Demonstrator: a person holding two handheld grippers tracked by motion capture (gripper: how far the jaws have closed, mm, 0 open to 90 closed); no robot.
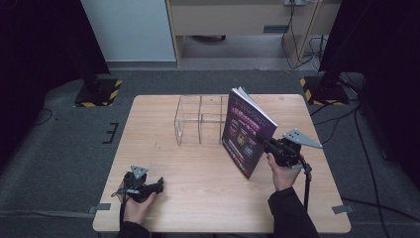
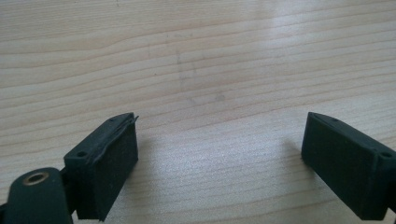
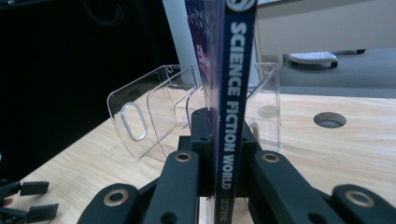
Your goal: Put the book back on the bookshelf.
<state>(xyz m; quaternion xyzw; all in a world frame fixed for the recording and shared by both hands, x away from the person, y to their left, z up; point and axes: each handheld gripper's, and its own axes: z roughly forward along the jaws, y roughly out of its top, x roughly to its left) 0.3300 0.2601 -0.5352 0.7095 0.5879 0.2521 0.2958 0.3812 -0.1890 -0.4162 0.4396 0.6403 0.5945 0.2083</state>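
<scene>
A purple-covered magazine (image 1: 246,131) stands upright on the wooden table (image 1: 198,178), just right of a clear acrylic file rack (image 1: 200,119). My right gripper (image 1: 261,140) is shut on the magazine's spine side; in the right gripper view the spine (image 3: 236,93) reads "SCIENCE FICTION WORLD" and sits pinched between the jaws, with the rack (image 3: 154,112) behind it. My left gripper (image 1: 159,186) rests low near the table's front left, held in a hand. In the left gripper view its two fingertips (image 2: 109,154) stand wide apart over bare wood, open with nothing between them.
The table has a cable hole (image 3: 329,120) at its far right corner. Black stands with yellow-striped bases (image 1: 98,94) sit on the grey carpet at both far corners. A cable (image 1: 307,188) trails from my right gripper. Cupboards stand behind the table.
</scene>
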